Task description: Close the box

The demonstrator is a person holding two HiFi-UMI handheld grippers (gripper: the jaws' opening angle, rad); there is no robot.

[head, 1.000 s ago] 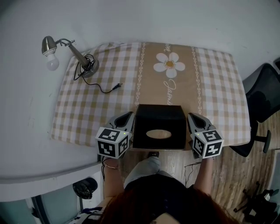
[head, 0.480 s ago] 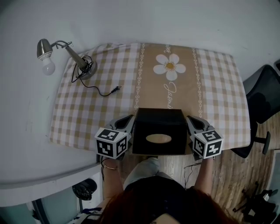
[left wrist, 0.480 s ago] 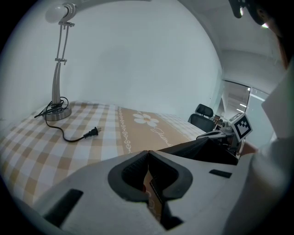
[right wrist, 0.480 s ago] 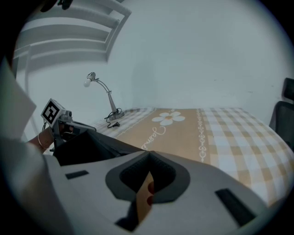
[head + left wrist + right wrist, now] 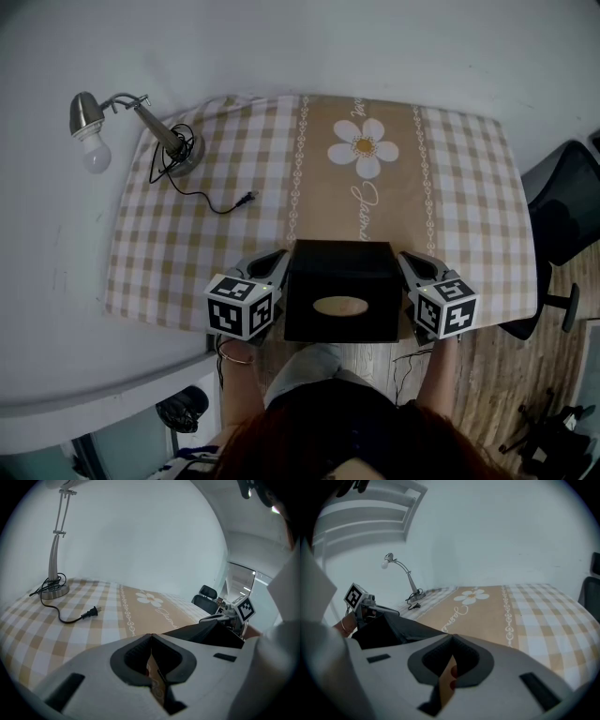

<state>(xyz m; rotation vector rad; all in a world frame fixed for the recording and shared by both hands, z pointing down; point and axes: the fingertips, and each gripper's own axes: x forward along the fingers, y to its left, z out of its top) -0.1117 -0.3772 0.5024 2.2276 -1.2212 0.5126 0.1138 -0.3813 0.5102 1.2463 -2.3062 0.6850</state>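
The left gripper (image 5: 151, 640) has its jaws pressed together on a thin brown cardboard flap (image 5: 156, 683), which stands edge-on between them. The right gripper (image 5: 452, 641) is clamped in the same way on a second brown cardboard flap with red spots (image 5: 446, 686). Between the two grippers sits the black rectangular box (image 5: 340, 272), with the left gripper tight against its left side and the right gripper tight against its right side. Its top faces the head camera and shows an oval tan opening (image 5: 340, 306) near the person's edge. Under the box lies a beige-and-white checked tablecloth (image 5: 187, 244); the box is at the cloth's near edge, and its near side reaches past that edge toward the person. A plain beige strip with a white daisy print (image 5: 364, 146) runs straight away from the box's far side. Far to the box's left and beyond it stands a silver bendy desk lamp (image 5: 176, 148) on a round base, with its white bulb (image 5: 94, 156) hanging out past the cloth. The lamp's black cord with a plug (image 5: 246, 197) trails from the base toward the box and ends well short of it. To the box's right, off the table, stands a black office chair (image 5: 561, 211) on a wooden plank floor (image 5: 497, 375).
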